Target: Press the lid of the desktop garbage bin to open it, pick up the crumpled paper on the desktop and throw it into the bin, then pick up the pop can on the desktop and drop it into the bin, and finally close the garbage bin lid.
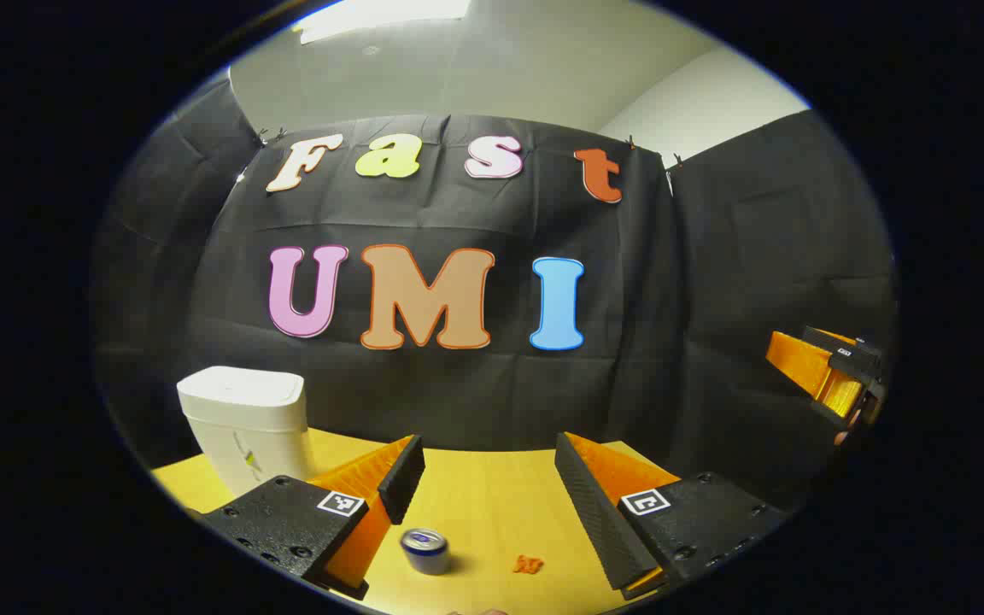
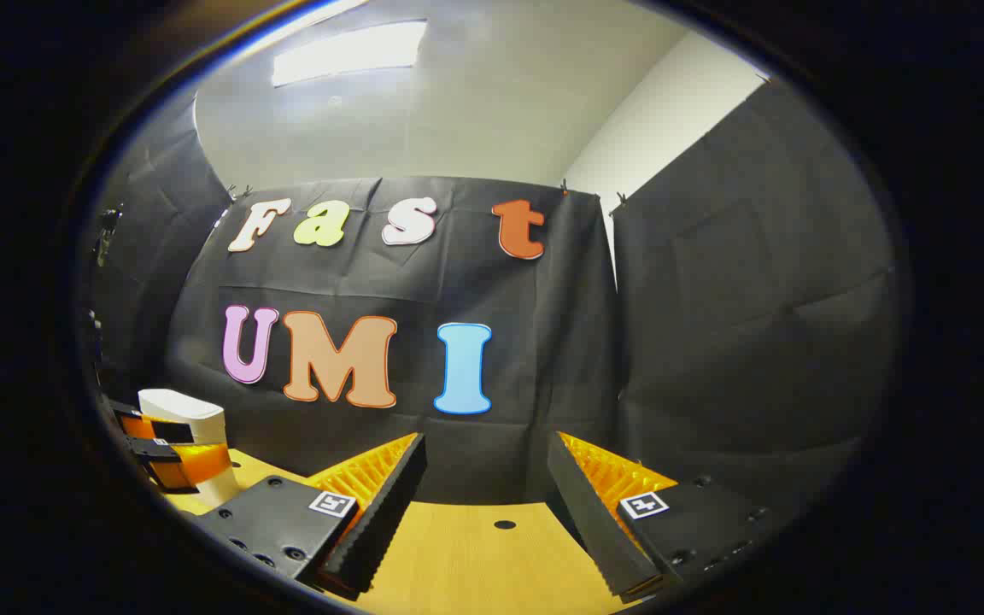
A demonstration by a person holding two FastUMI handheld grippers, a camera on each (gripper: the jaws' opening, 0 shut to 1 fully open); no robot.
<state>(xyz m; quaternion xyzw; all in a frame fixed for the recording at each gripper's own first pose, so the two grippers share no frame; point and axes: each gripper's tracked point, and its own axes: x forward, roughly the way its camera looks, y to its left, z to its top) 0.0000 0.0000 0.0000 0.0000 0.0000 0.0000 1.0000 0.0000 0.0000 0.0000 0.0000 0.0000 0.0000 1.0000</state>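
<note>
With both grippers, left [image 1: 488,478] and right [image 2: 485,487], spread wide and holding nothing, press your first target, the bin [image 1: 246,423] at the desk's [image 1: 492,504] far left, squarely on its closed lid, likely stiff and sprung; the can [image 1: 424,551] nearby looks light, slick and easily dented.
</note>
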